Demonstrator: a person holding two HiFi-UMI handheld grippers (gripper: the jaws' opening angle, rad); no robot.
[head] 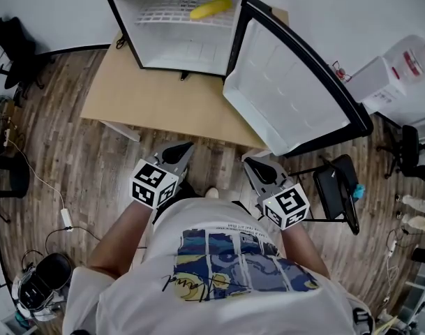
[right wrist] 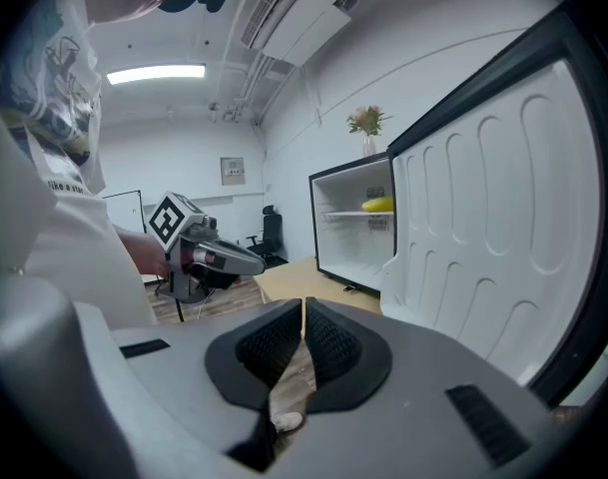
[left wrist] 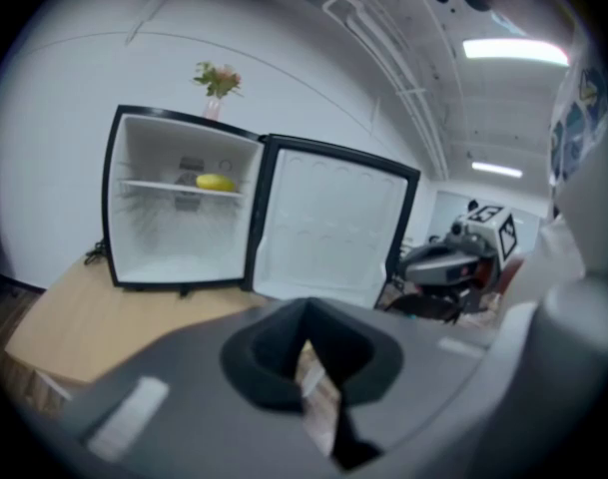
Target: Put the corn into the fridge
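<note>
**Corn on the Fridge Shelf, Both Grippers Shut and Empty**

Nearest the head camera, a person's white printed shirt (head: 233, 271) is seen from above. Just ahead of it the left gripper (head: 179, 150) and the right gripper (head: 257, 163) are held side by side over the wooden floor (head: 72, 159). They are a little apart, and both are angled slightly downward toward the table. The left gripper's jaws are pressed together at the tips, and nothing is caught between them. The right gripper's jaws are likewise closed tip to tip and nothing is held; only floor is glimpsed through the gap behind the pads.

Beyond the grippers a light wooden table (head: 163, 100) is set. A small fridge (head: 125, 26) is stood on it, with its door (head: 296, 96) swung wide open toward the person's right. The corn (head: 211, 8) — yellow, lying on its side — is found on the white wire shelf (head: 163, 16) in the upper part of the fridge, toward the hinge side. It is well apart from both grippers. On top of the fridge some flowers (left wrist: 217, 80) are seen against a white wall.
</note>
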